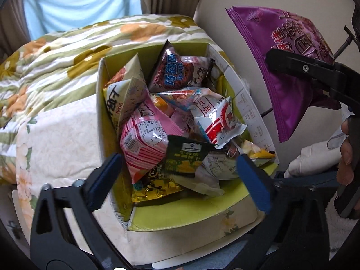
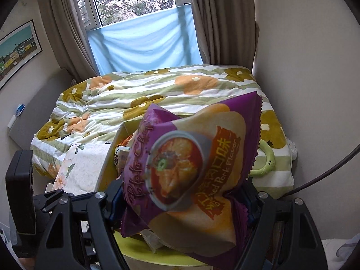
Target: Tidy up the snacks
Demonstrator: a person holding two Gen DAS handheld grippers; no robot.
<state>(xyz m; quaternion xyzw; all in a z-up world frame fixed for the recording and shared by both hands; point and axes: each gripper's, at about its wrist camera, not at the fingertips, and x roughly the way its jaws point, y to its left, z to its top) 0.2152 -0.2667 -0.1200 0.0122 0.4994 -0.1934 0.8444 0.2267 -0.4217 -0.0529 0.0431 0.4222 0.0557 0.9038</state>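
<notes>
Your left gripper [image 1: 177,182] angled down, spread empty above one green-lined cardboard box [image 1: 180,211] of snack packets on the bed, your right gripper [image 2: 183,199] pinching one purple crinkly chip bag [image 2: 191,168], raised beside the box.

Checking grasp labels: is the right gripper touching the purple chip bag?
Touching. The right wrist view shows the right gripper pinching the purple chip bag, which creases between its fingers; the left wrist view confirms.

Bed [image 2: 85,164] under my grippers: floral quilt [image 2: 157,90] bunched at its far end, open snack-filled box [image 1: 245,99] on it, green ring [image 2: 267,159] beside.
</notes>
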